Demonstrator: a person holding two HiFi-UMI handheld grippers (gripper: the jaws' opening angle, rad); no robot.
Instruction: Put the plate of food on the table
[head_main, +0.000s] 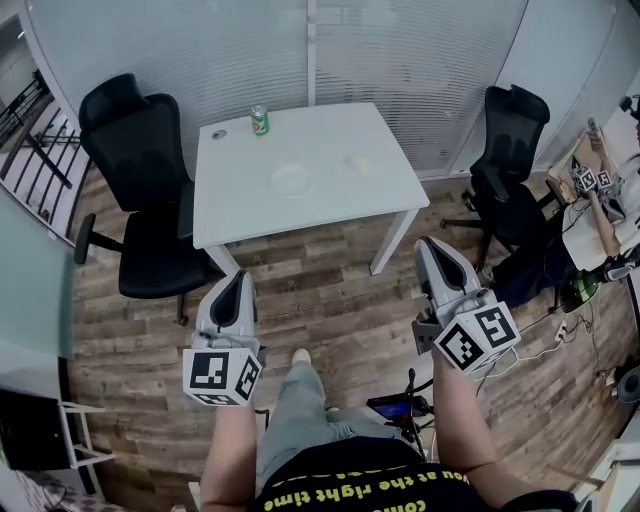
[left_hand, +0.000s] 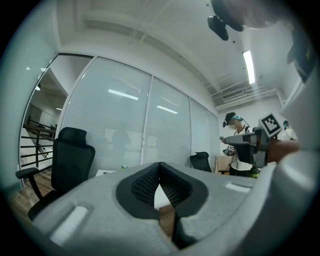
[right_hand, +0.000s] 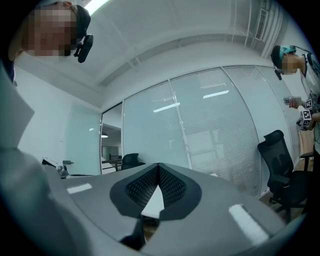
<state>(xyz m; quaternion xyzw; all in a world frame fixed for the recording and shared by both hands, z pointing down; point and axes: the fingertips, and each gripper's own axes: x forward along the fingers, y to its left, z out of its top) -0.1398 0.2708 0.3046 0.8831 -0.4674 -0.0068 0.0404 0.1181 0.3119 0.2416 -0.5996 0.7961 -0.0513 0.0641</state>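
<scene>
Plate (head_main: 291, 180) faint on table (head_main: 230, 215); food (head_main: 357, 163) perhaps, too small.

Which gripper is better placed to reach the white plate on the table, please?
Probably left: the left gripper sits nearer the plate, while the right gripper is further aside. Both jaws are shut and empty.

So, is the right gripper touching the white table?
Apart. The head view shows wooden floor between the right gripper and the table.

Pale plate (head_main: 291, 180) flat, ctr of white table (head_main: 240, 205)
</scene>
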